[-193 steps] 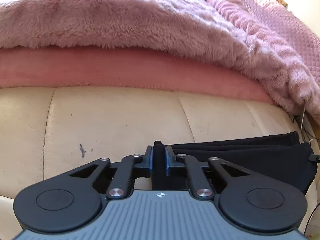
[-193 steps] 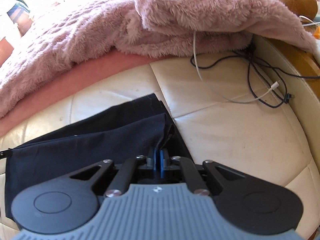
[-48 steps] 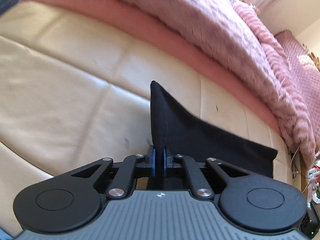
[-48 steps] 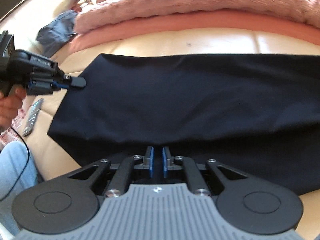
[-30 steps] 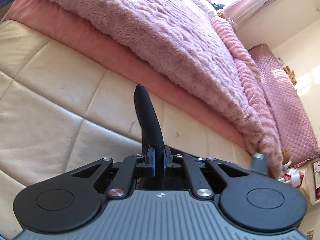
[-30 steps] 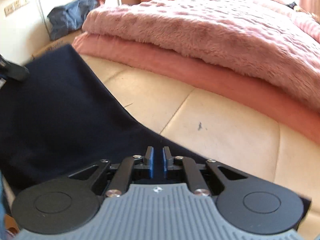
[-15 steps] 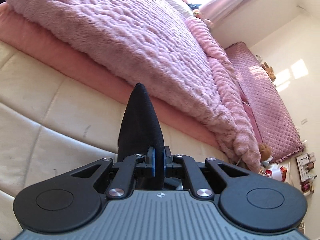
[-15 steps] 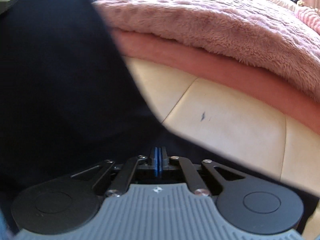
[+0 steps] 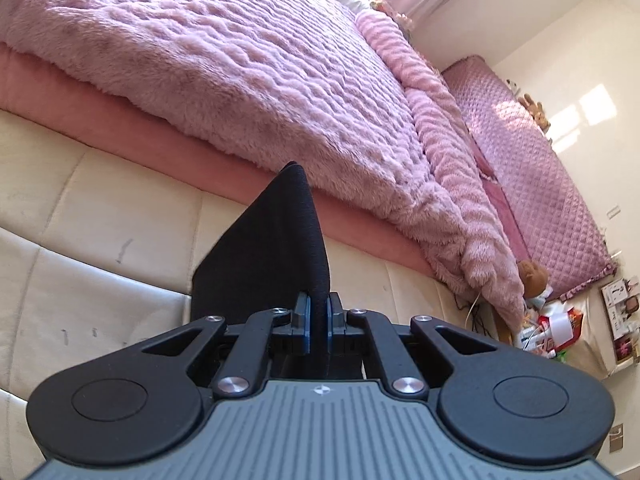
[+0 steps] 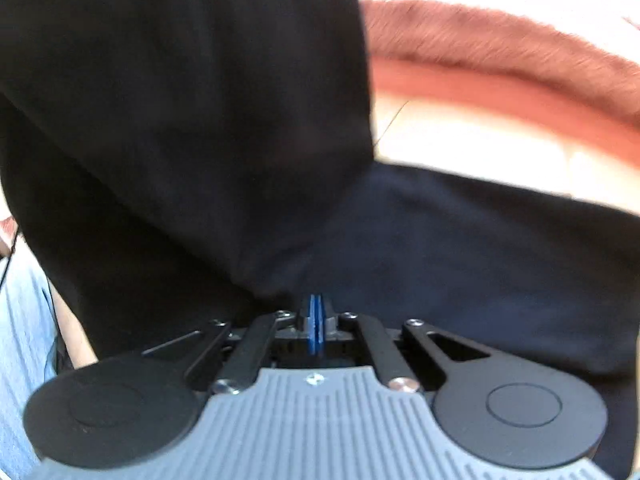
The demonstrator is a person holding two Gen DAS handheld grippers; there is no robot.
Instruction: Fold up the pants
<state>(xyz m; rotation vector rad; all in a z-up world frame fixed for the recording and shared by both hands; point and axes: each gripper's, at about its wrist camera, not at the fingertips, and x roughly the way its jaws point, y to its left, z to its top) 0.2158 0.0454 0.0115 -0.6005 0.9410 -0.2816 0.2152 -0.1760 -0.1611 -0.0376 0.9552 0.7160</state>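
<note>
The black pants (image 9: 276, 248) are held by both grippers over a cream leather cushion (image 9: 100, 216). My left gripper (image 9: 317, 320) is shut on a corner of the cloth, which stands up in a point in front of the fingers. In the right wrist view the pants (image 10: 192, 112) fill most of the frame: a raised fold hangs at the left and a flat layer lies at the right. My right gripper (image 10: 316, 320) has its blue pads pressed together on the cloth's near edge. This view is blurred.
A fluffy pink blanket (image 9: 224, 60) on a pink sheet (image 9: 80, 108) lies behind the cushion. A quilted pink cover (image 9: 536, 152), a brown toy (image 9: 532, 276) and clutter are at the far right. A person's blue jeans (image 10: 20, 340) show at the left.
The raised fold of pants has swept further right across the right wrist view and now covers most of it. The left gripper has swung right with the corner still in it.
</note>
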